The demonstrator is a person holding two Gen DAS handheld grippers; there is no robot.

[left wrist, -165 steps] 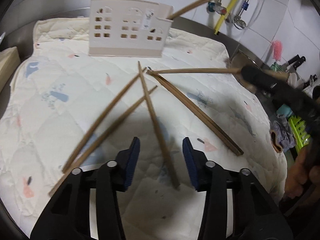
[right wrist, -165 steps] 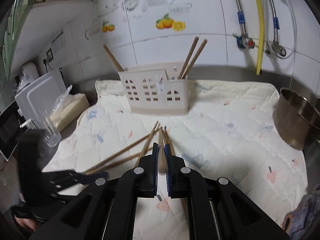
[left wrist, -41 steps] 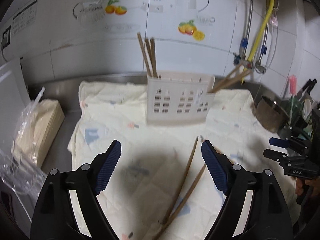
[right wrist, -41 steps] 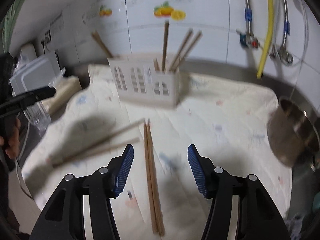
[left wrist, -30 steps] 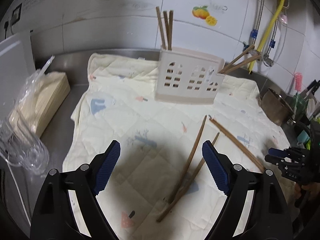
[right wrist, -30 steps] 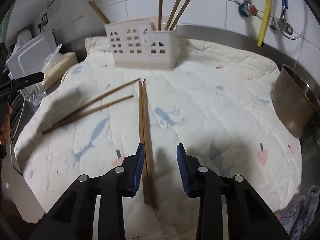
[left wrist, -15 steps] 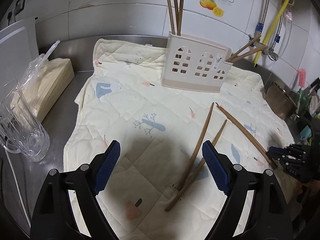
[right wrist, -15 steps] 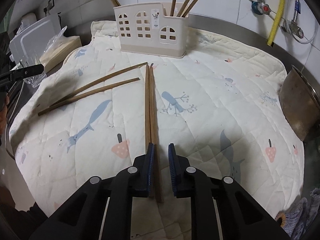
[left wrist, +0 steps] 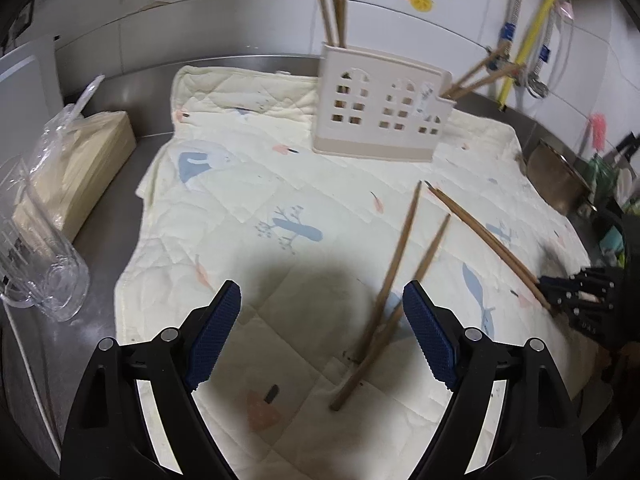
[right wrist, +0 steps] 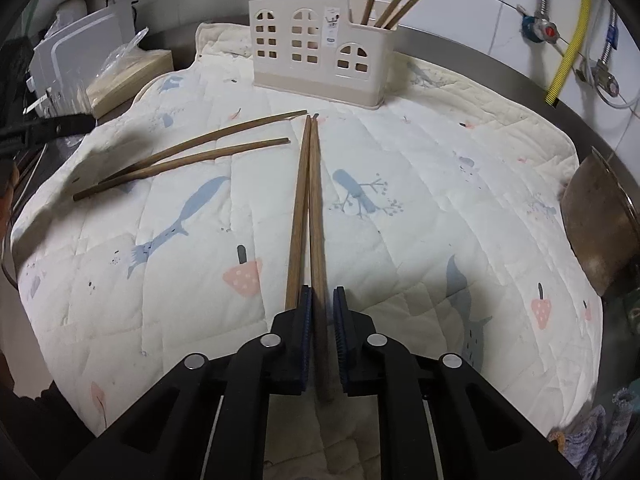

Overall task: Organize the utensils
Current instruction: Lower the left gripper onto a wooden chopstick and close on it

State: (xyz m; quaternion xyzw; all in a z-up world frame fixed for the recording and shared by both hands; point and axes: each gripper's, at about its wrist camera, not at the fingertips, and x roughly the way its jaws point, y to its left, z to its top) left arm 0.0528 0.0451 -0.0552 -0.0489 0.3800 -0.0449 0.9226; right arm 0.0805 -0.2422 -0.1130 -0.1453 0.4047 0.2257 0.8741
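A cream house-shaped utensil holder (right wrist: 320, 48) stands at the back of the quilted mat and holds several brown chopsticks; it also shows in the left wrist view (left wrist: 380, 114). Two chopstick pairs lie on the mat. My right gripper (right wrist: 320, 310) is low over the near end of the middle pair (right wrist: 310, 200); its jaws are narrowly apart around the right stick, the left stick lies outside. My left gripper (left wrist: 322, 336) is wide open and empty above the mat, just left of the other pair (left wrist: 396, 264). The right gripper (left wrist: 576, 284) shows at the right in the left wrist view.
A glass mug (left wrist: 36, 256) and a wrapped beige pack (left wrist: 72, 168) sit on the steel counter left of the mat (left wrist: 240, 184). A metal bowl (right wrist: 600, 220) stands at the mat's right edge. Taps and hoses (right wrist: 568, 40) hang on the tiled wall.
My right gripper has come down onto the near end of the middle chopstick pair and its jaws have narrowed around one stick. My left gripper has moved slightly closer to the mat, still wide open.
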